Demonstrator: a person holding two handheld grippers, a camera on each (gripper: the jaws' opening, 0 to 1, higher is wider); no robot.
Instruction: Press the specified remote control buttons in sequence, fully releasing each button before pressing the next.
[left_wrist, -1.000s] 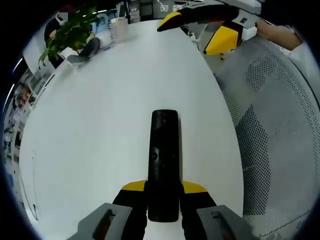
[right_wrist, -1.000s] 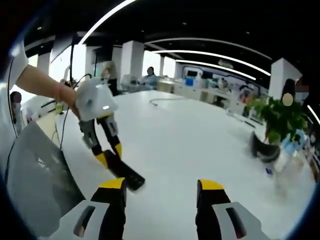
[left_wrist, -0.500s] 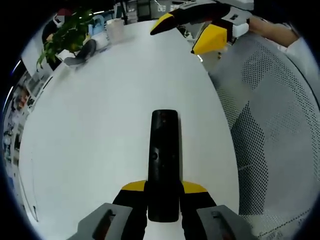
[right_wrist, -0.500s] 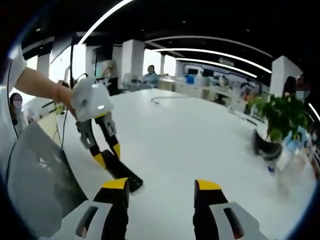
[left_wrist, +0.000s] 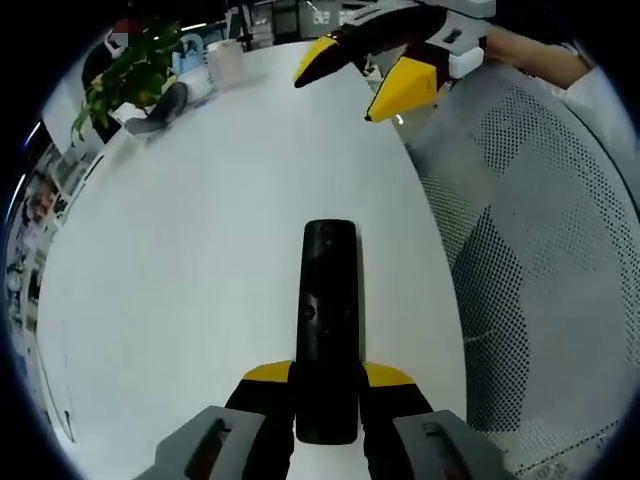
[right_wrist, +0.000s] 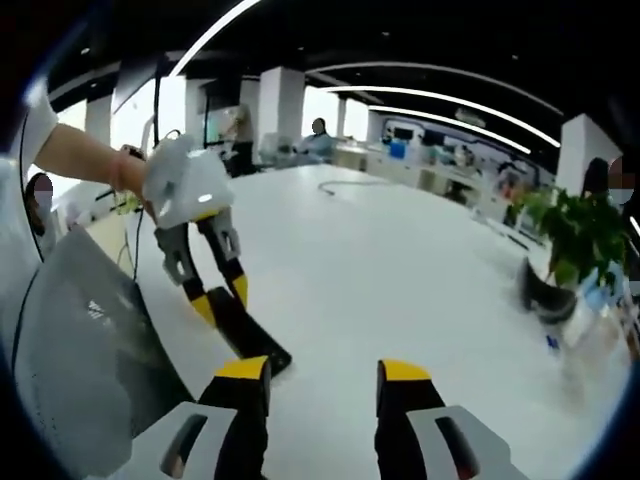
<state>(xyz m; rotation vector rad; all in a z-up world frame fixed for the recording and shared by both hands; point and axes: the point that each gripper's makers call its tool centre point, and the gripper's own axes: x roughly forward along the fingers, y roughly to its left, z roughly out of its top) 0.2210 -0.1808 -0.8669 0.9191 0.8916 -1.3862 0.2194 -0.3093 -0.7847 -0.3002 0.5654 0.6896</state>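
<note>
A long black remote (left_wrist: 328, 300) lies lengthwise over the white table (left_wrist: 200, 250), its near end clamped between the yellow-tipped jaws of my left gripper (left_wrist: 328, 376), which is shut on it. In the right gripper view the same remote (right_wrist: 252, 338) slants down to the table from the left gripper (right_wrist: 221, 300), held by a person's hand. My right gripper (right_wrist: 322, 372) hovers to the right of the remote, jaws apart with nothing between them. It also appears high in the left gripper view as the right gripper (left_wrist: 358, 72), above the table's far edge and well beyond the remote.
A potted plant (left_wrist: 130, 70) and a white cup (left_wrist: 224, 62) stand at the table's far left end. A grey mesh chair (left_wrist: 540, 260) sits close along the table's right edge. Open-plan office desks and people lie beyond (right_wrist: 320, 140).
The right gripper's jaws have drawn a little closer together, and it has shifted left and nearer over the table's far edge. The left gripper keeps the remote as before.
</note>
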